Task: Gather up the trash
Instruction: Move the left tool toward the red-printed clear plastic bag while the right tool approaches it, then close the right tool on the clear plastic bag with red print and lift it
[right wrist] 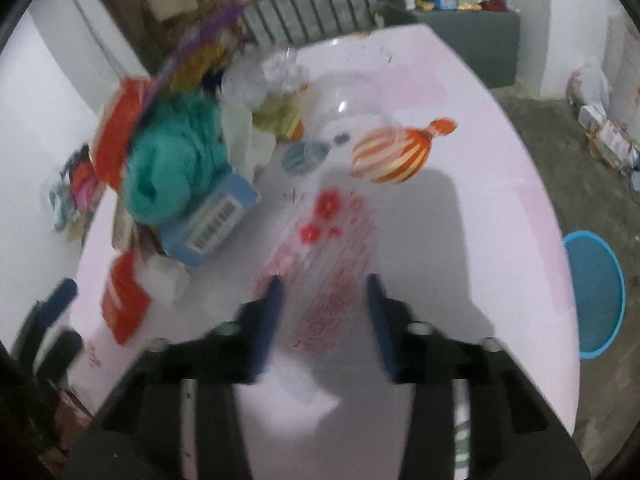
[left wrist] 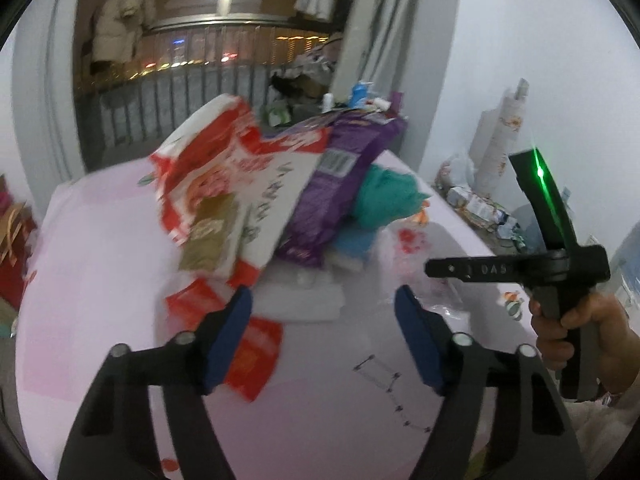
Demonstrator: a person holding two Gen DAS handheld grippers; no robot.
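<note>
A heap of trash lies on the pink table (left wrist: 100, 280): a red and white bag (left wrist: 224, 184), a purple bag (left wrist: 340, 184), a teal bundle (left wrist: 384, 196) and a blue box (right wrist: 216, 220). My left gripper (left wrist: 324, 316) is open low over the table. A white tissue (left wrist: 304, 300) lies just ahead between its fingers, and a red packet (left wrist: 252, 356) is under the left one. My right gripper (right wrist: 324, 300) points down at a clear wrapper with red flowers (right wrist: 332, 232). The wrapper lies flat between its fingers, and a gap shows on both sides.
A blue basin (right wrist: 596, 292) stands on the floor to the right of the table. A clear plastic tub (right wrist: 348, 100) and an orange-striped balloon shape (right wrist: 390, 156) are further back. Bags lean against the wall (left wrist: 480, 200). A hand (left wrist: 576, 328) holds the right gripper.
</note>
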